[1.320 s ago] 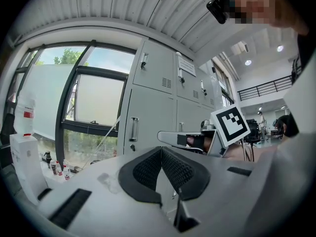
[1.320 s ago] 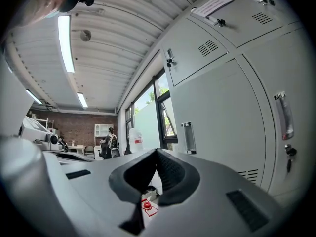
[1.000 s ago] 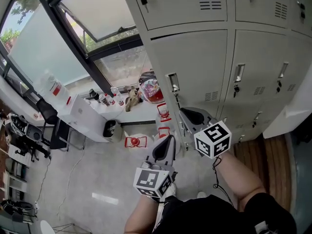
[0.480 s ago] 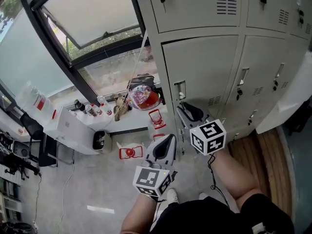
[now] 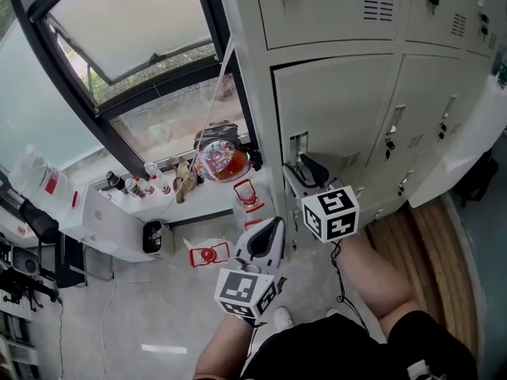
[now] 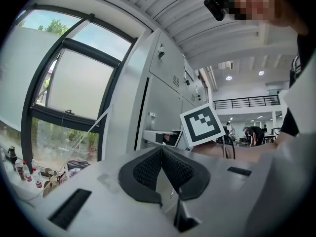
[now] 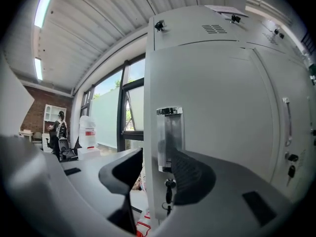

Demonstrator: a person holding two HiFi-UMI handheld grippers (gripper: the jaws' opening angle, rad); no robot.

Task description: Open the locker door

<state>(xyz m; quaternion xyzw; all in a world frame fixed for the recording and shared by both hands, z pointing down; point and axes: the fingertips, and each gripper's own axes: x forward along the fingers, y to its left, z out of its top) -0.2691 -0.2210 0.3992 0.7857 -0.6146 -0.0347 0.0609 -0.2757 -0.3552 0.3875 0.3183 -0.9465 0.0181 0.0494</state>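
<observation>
over by the window, the locker door (image 5: 341,109) looks shut or barely cracked to me, so the pull is all left to do. right gripper (image 5: 307,170) fingers are opening either side of the recessed handle (image 7: 169,132), not pinching it. left gripper (image 5: 273,226) hangs back, fingers pressed together, empty.

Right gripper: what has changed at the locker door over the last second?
The right gripper was shut a second ago. Its jaws are now opening, with the free edge of the locker door between them, beside the recessed handle. It has edged closer to the handle. The left gripper stays shut and low, and the door looks unmoved.
</observation>
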